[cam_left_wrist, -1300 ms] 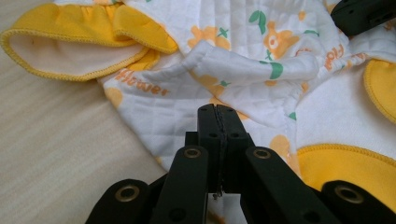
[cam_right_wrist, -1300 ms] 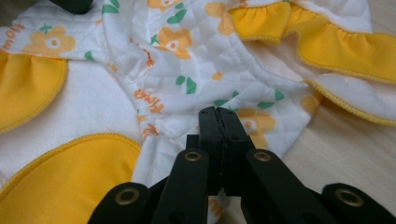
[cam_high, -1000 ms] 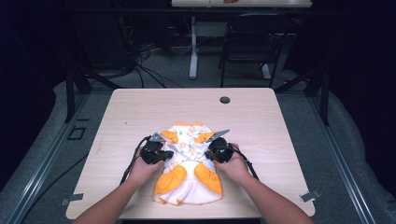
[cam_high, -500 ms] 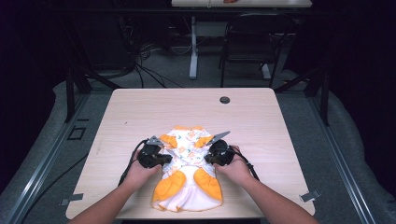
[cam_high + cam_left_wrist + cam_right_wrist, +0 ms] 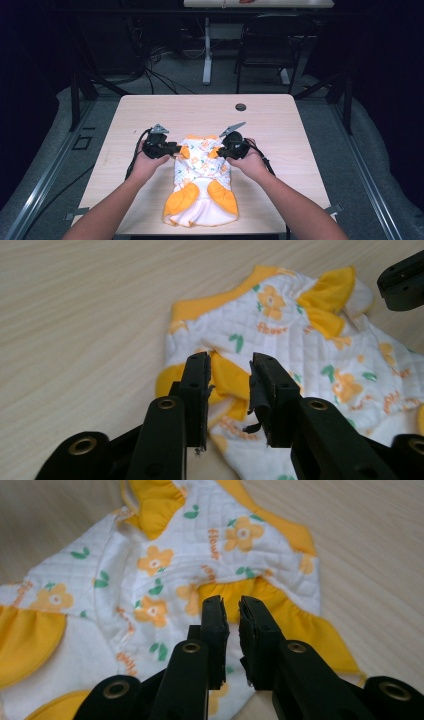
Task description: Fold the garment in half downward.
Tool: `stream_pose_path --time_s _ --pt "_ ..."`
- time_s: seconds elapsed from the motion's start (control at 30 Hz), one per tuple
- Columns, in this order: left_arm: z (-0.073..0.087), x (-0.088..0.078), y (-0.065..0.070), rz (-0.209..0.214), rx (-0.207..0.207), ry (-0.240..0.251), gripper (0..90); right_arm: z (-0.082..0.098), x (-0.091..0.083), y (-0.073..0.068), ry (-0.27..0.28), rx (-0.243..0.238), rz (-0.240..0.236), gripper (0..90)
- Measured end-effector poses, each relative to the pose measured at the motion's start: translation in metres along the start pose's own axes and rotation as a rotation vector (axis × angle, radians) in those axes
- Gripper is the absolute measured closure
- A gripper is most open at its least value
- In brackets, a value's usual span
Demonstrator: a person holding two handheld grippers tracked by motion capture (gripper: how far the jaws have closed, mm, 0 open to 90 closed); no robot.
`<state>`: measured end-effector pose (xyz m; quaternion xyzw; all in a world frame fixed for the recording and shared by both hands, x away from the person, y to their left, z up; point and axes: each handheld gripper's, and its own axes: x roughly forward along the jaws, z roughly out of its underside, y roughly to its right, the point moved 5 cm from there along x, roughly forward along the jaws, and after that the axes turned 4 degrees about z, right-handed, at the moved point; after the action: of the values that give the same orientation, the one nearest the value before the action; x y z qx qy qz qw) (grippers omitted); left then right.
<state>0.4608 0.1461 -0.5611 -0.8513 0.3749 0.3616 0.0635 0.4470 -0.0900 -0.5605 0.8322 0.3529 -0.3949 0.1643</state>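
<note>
two grippers flank the baby garment [image 5: 201,182] in the high view: my left gripper [image 5: 172,149] at its left sleeve, my right gripper [image 5: 223,150] at its right, on the wooden table [image 5: 290,130]; a round hole [image 5: 241,107] lies beyond. left gripper view: my jaws have just been opening, pads parted above the yellow sleeve cuff [image 5: 229,382], not pinching it. right gripper view: jaws likewise opening, a narrow gap over the yellow ruffle [image 5: 280,610]; contact underneath is hidden.
</note>
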Motion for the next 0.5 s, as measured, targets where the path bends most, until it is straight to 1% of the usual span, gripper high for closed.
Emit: stream_pose_path --time_s 0.03,0.07,0.1,0.13,0.2,0.23,0.27,0.3,0.33,0.37,0.4,0.43,0.47,0.5 --pt "0.0 0.0 0.0 0.0 0.0 0.0 67.1 0.0 0.0 0.0 0.0 0.0 0.0 80.3" --pt "-0.003 0.001 -0.002 -0.008 0.012 0.005 67.1 -0.003 0.002 0.003 -0.001 -0.001 -0.002 79.7" --pt "-0.004 0.002 -0.004 -0.005 0.017 -0.002 67.2 -0.009 0.005 0.008 0.013 -0.003 -0.003 78.5" --pt "-0.008 0.007 -0.007 0.004 0.014 -0.017 67.2 -0.011 0.006 0.011 0.01 -0.008 -0.003 78.0" --pt "-0.011 0.012 -0.01 0.014 0.004 -0.011 67.7 -0.016 0.01 0.017 0.02 -0.016 0.024 78.0" --pt "-0.011 0.012 -0.01 0.014 0.004 -0.011 67.8 -0.016 0.01 0.017 0.02 -0.016 0.024 78.0" --pt "-0.013 0.017 -0.014 0.003 0.01 -0.01 67.9 -0.019 0.015 0.024 0.003 -0.009 0.035 77.7" --pt "-0.014 0.02 -0.016 -0.003 0.012 -0.013 67.9 -0.021 0.017 0.027 0.005 -0.016 0.044 77.6" --pt "-0.015 0.023 -0.018 -0.005 0.016 -0.023 68.8 -0.023 0.019 0.03 0.013 -0.009 0.052 77.4" --pt "-0.016 0.026 -0.019 -0.009 0.014 -0.015 68.8 -0.024 0.02 0.033 0.029 0.008 0.047 77.3" --pt "-0.016 0.028 -0.021 -0.009 0.007 -0.013 68.8 -0.024 0.022 0.036 0.026 0.029 0.039 76.9" --pt "-0.016 0.028 -0.021 -0.009 0.007 -0.013 68.7 -0.024 0.025 0.039 0.023 0.026 0.052 76.6" --pt "-0.016 0.034 -0.024 -0.003 -0.001 -0.018 68.5 -0.024 0.027 0.042 0.012 0.017 0.06 76.6" --pt "-0.016 0.034 -0.024 -0.003 -0.001 -0.018 68.0 -0.024 0.027 0.042 0.012 0.017 0.06 76.6"
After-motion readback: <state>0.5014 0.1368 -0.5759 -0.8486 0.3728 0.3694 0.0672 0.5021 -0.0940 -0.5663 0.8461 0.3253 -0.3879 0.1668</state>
